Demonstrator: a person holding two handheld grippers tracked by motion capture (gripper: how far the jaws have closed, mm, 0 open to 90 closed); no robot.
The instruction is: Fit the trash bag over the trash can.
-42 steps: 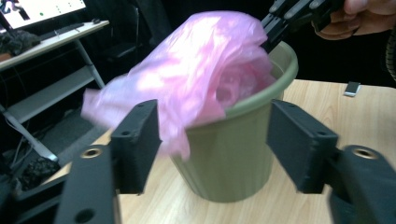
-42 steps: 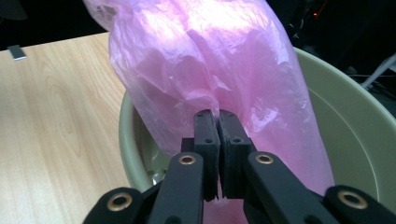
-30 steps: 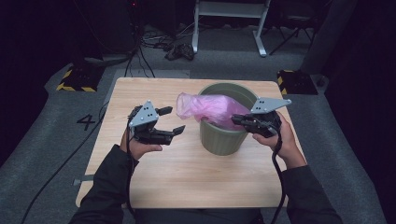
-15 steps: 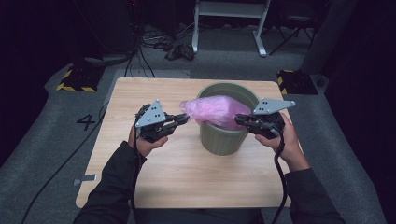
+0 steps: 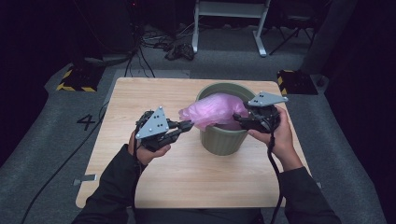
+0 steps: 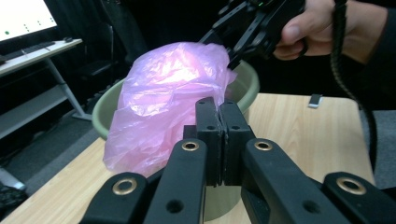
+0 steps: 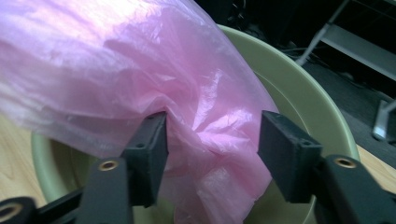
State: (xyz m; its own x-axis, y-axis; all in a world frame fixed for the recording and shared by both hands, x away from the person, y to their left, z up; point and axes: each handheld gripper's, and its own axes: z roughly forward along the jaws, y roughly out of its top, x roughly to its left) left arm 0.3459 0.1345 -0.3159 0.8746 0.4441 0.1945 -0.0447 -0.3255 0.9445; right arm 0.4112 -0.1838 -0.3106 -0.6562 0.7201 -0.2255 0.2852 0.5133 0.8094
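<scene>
The pink bag (image 5: 215, 111) stretches crosswise over the green bin (image 5: 223, 140), left tongs (image 5: 186, 125) clenched on its end, right tongs (image 5: 239, 119) just released.

One wooden table (image 5: 187, 182) is seen, and on it one green bin (image 5: 223, 140) is counted, with one pink plastic bag (image 5: 212, 111) lying over its rim. Two grippers are counted, the left gripper (image 5: 187, 125) and the right gripper (image 5: 237, 119), each held in one hand, so that two hands are seen, and one grey three-cornered plate is carried on top of each, making two. On the floor beyond the table, two yellow-and-black striped blocks (image 5: 74, 80) are counted, one at each far corner, and one painted numeral (image 5: 87, 122) is seen at the left.
</scene>
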